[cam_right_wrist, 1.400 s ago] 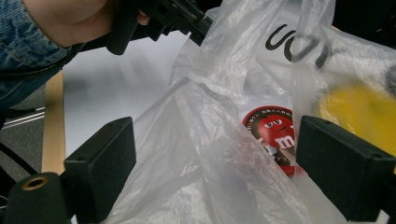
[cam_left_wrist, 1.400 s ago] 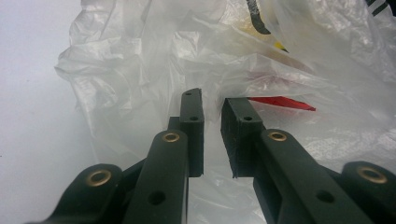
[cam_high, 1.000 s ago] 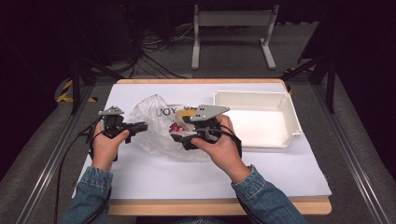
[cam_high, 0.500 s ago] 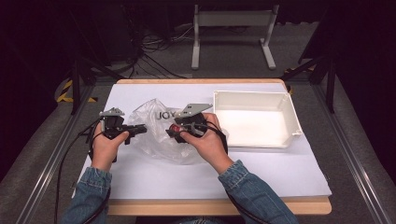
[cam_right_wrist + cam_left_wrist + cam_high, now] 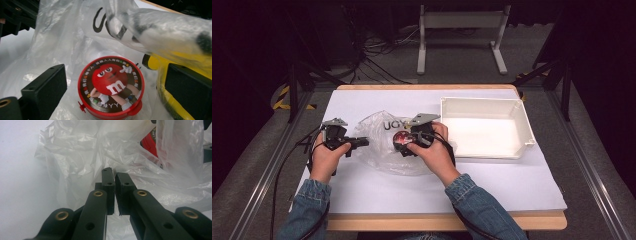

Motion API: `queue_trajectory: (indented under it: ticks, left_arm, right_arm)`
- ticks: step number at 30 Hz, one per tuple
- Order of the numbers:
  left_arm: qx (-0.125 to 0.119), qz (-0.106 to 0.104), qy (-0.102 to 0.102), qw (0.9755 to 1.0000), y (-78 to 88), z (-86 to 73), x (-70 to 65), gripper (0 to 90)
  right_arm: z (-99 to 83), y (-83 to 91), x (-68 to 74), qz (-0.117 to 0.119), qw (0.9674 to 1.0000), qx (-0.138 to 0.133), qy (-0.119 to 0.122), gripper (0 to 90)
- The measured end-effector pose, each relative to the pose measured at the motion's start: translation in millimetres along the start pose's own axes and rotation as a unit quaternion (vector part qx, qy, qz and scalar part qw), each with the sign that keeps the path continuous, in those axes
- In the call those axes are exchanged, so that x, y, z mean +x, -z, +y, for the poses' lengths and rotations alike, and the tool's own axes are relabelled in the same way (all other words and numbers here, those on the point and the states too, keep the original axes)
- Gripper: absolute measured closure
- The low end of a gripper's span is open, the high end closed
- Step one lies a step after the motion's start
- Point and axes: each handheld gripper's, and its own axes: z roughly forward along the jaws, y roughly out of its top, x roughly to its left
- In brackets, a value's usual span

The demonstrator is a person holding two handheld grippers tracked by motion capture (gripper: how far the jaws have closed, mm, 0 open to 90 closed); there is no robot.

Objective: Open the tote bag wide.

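A crumpled clear plastic bag with black lettering lies on the white sheet. My left gripper is at its left edge, jaws shut on a fold of the plastic bag; the left gripper view shows the tips pressed together. A round red candy tin with a cartoon lid lies inside the bag. My right gripper reaches into the bag mouth; its jaws have just been opening and now stand wide on either side of the tin without touching it. A yellow object lies beside the tin under the plastic.
An empty white tray stands to the right of the bag. A white sheet covers the wooden table, whose front edge runs below the forearms. Dark floor, cables and a metal stand lie beyond.
My right hand has moved left and down, further into the bag, and its jaws have spread wide around the red tin. The left hand has stayed in place.
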Motion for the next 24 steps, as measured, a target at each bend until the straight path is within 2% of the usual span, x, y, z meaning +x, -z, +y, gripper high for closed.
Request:
queue_trajectory:
  ticks: [5,19,22,24]
  left_arm:
    - [0.01,0.0,0.004,0.9999,-2.2,-2.1,3.7,85.8]
    - [0.014,0.011,0.022,0.9996,-3.0,-7.2,12.7,82.9]
    - [0.015,0.015,0.029,0.9993,-3.6,-8.1,14.0,80.4]
    - [0.011,0.019,0.033,0.9992,-3.2,-8.5,15.3,74.1]
  right_arm:
    - [-6.9,-7.2,0.2,0.001,0.9998,0.018,-0.001,3.2]
    - [-27.2,-29.5,1.4,-0.002,0.9982,0.06,-0.002,3.0]
    - [-30.5,-32.9,1.4,-0.003,0.9976,0.069,-0.003,2.6]
    - [-33.9,-34.8,0.5,-0.004,0.9973,0.073,-0.007,2.5]
